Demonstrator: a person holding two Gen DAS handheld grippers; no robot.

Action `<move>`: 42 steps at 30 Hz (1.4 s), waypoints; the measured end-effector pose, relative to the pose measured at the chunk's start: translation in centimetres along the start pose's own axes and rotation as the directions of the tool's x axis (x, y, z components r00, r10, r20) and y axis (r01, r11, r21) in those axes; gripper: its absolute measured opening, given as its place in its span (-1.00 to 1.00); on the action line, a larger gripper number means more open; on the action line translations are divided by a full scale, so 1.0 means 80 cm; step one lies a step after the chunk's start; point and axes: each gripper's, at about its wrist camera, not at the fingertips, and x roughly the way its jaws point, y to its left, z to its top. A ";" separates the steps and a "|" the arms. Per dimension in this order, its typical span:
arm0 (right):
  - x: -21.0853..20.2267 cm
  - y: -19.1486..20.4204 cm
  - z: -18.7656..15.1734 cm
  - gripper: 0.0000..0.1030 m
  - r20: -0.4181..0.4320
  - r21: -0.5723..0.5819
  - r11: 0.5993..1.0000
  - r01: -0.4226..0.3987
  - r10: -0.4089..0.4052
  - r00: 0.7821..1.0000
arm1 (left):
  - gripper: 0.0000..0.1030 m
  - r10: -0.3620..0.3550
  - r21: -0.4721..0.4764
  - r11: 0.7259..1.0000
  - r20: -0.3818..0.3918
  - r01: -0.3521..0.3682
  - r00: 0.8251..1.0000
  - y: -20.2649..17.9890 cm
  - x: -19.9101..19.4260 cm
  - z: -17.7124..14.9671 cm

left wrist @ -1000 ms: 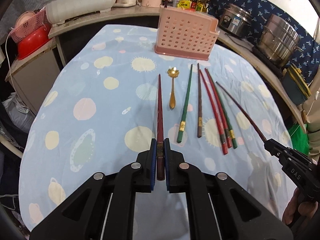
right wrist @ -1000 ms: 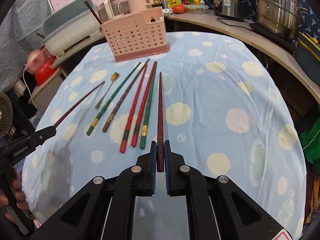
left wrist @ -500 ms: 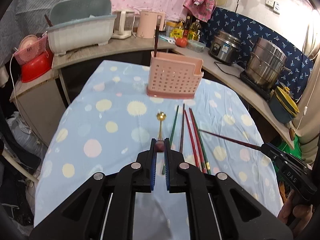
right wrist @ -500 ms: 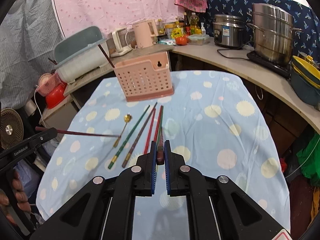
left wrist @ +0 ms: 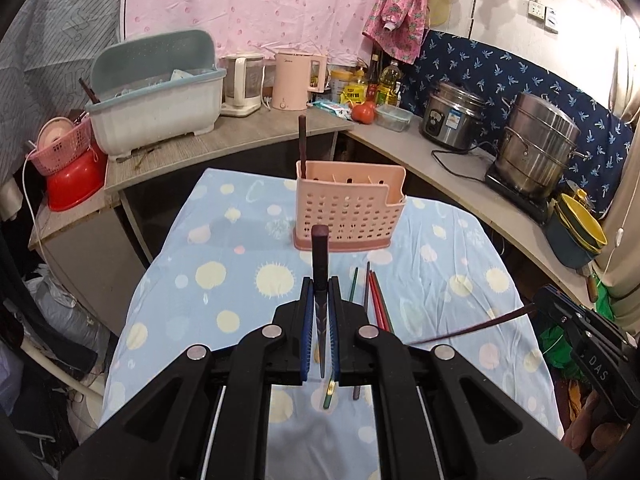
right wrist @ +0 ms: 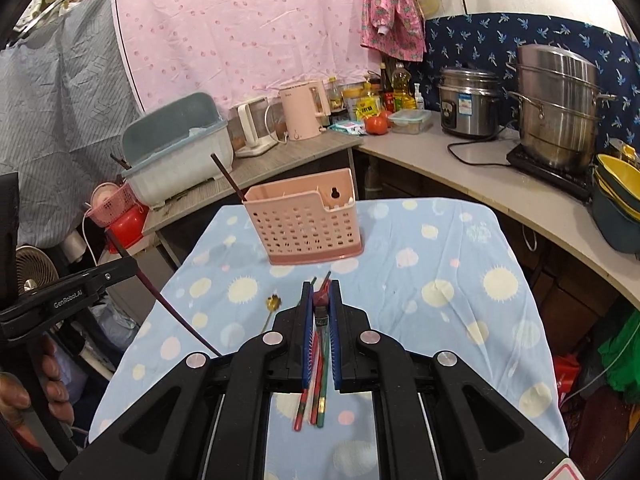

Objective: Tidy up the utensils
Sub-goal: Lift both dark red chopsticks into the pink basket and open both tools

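The basket (left wrist: 350,210) is matt pink plastic, pierced with holes. The tablecloth (left wrist: 240,280) is soft, matt cloth with slight creases. The chopsticks (right wrist: 316,384) look lacquered and smooth. The pots (right wrist: 556,104) are shiny brushed metal. The spoon (right wrist: 274,303) is glossy gold metal.

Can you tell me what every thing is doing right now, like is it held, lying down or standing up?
Left gripper: shut on a dark chopstick, lifted.
Right gripper: shut on another dark chopstick, lifted.
Pink holder: upright, one chopstick standing inside.
Loose chopsticks: lying flat on the cloth.
Gold spoon: lying flat.
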 end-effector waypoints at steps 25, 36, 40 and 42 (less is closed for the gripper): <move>0.057 -0.003 0.182 -0.86 0.174 -0.033 0.999 0.031 -0.025 0.984 | -0.87 0.015 0.059 0.998 0.146 -0.023 0.989 -0.026 0.036 0.182; 0.112 0.010 0.275 -0.86 0.243 -0.050 0.998 0.042 -0.029 0.970 | -0.86 0.048 0.063 0.996 0.197 -0.061 0.979 -0.028 0.086 0.263; 0.152 0.012 0.279 -0.86 0.220 -0.051 0.998 0.044 -0.032 0.975 | -0.86 0.060 0.071 0.995 0.170 -0.073 0.984 -0.028 0.119 0.266; 0.174 0.011 0.275 -0.86 0.192 -0.046 0.998 0.044 -0.034 0.981 | -0.86 0.062 0.073 0.995 0.143 -0.073 0.988 -0.027 0.141 0.262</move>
